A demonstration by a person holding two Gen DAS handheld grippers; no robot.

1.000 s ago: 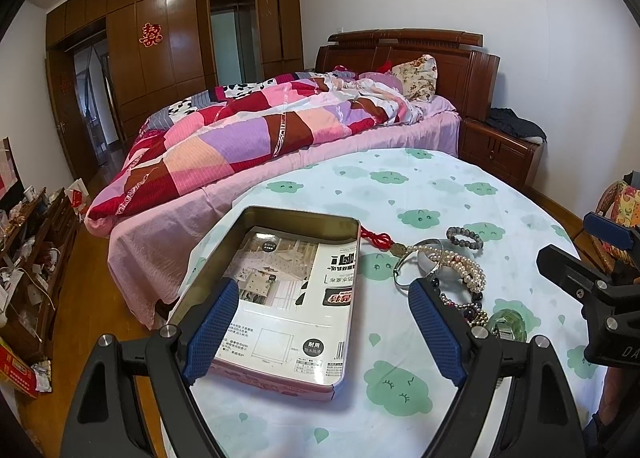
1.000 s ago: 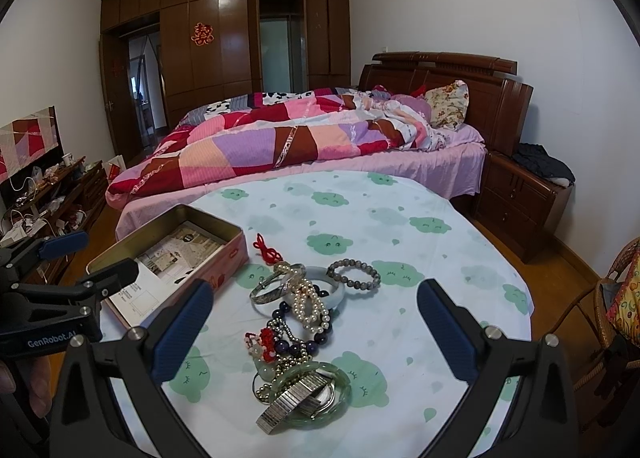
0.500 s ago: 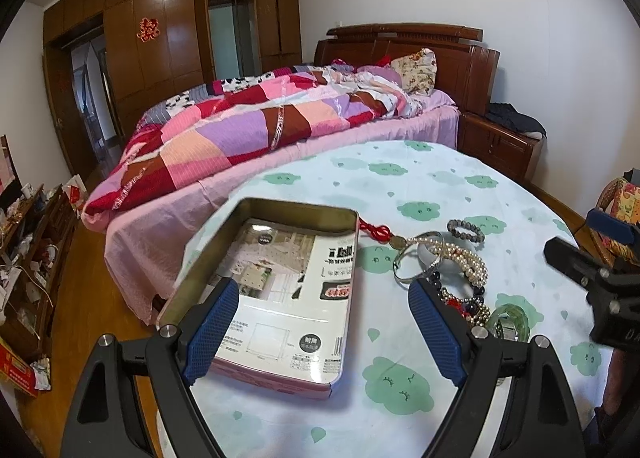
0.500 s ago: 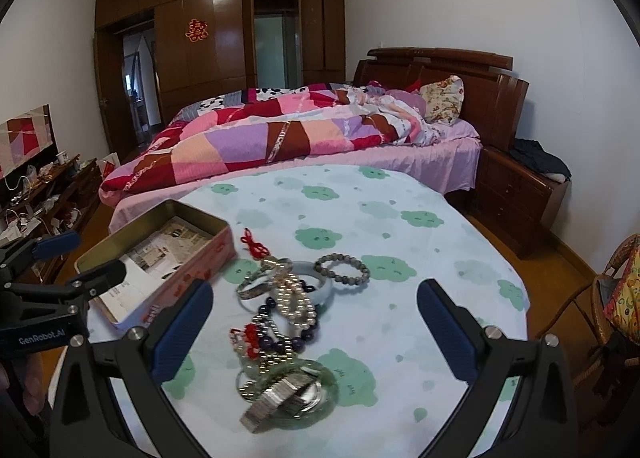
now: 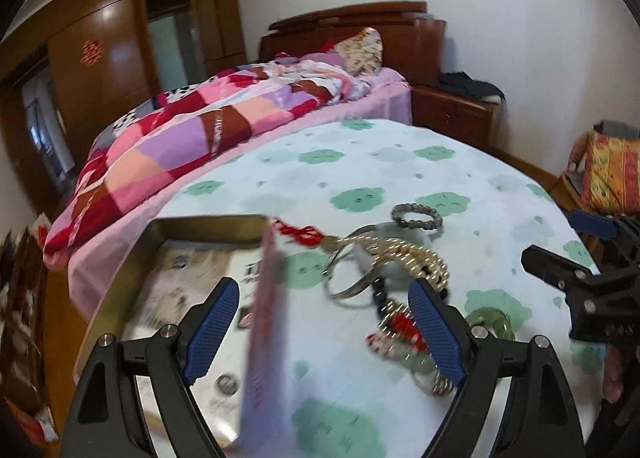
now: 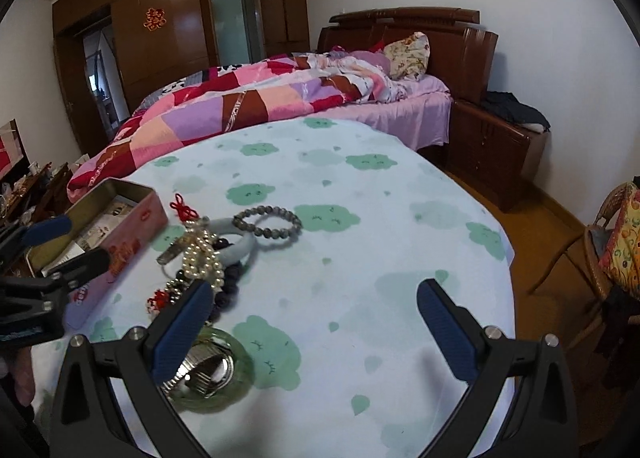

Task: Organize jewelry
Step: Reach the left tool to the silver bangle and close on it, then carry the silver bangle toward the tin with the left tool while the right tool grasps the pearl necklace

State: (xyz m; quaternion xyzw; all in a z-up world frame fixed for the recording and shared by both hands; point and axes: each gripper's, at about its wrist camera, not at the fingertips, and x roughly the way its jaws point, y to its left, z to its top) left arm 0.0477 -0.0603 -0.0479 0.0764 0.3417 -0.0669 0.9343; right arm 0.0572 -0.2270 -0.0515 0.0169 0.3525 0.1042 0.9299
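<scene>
A round table under a pale cloth printed with green clouds carries everything, and the open metal tin at its left edge serves as the landmark. The tin has a pink outer wall and printed paper lying inside it. Just right of the tin lies a tangled heap of jewelry: a red knotted charm closest to the tin's far corner, a pearl strand draped over a silver bangle, dark beads and small red pieces nearer the camera. A grey bead bracelet lies on the far right of the heap, farther from the tin, touching a pale blue bangle. A green glass bangle with a metal watch band inside it sits at the near end of the heap. The left gripper hangs above the tin's right wall, jaws spread wide and empty; this view is blurred. The right gripper hovers right of the tin over bare cloth, its left finger above the green bangle, jaws also wide apart with nothing between them.
</scene>
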